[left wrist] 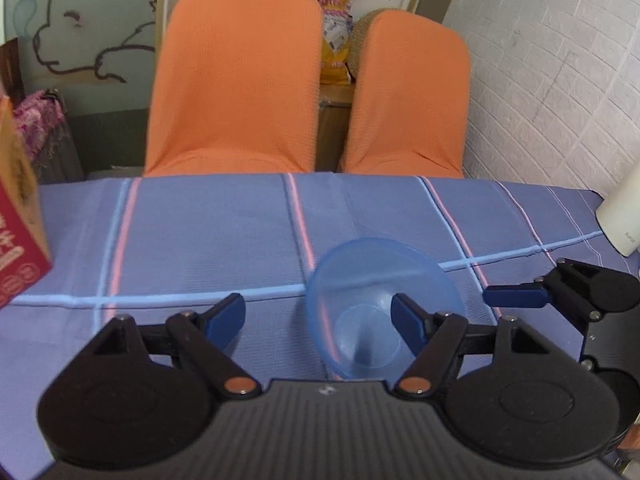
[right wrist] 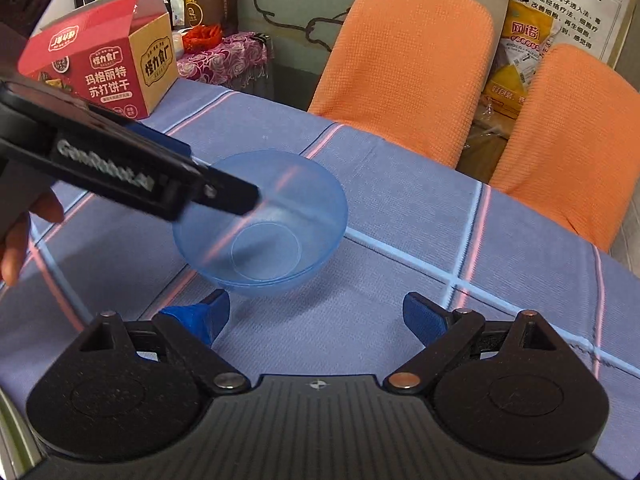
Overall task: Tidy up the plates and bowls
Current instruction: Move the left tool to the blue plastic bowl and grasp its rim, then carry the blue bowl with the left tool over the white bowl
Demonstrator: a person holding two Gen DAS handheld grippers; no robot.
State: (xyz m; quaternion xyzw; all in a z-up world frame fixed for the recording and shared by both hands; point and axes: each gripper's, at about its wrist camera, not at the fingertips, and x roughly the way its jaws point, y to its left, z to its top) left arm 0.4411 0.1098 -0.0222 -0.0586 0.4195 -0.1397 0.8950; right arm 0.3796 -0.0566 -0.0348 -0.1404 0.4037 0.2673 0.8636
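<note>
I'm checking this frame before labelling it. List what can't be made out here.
- Blue bowl: its near rim is hidden by the left gripper body in the left wrist view.
- The same bowl, right wrist view: its left rim is covered by the left gripper, so contact there is unclear.
- Red box: cut off by the left edge.
- White container: cut off by the right edge.
- Plates: none in either view.

Translucent blue bowl (right wrist: pixel 264 220), upright and empty, on the striped purple-blue tablecloth (right wrist: pixel 400 248).
</note>
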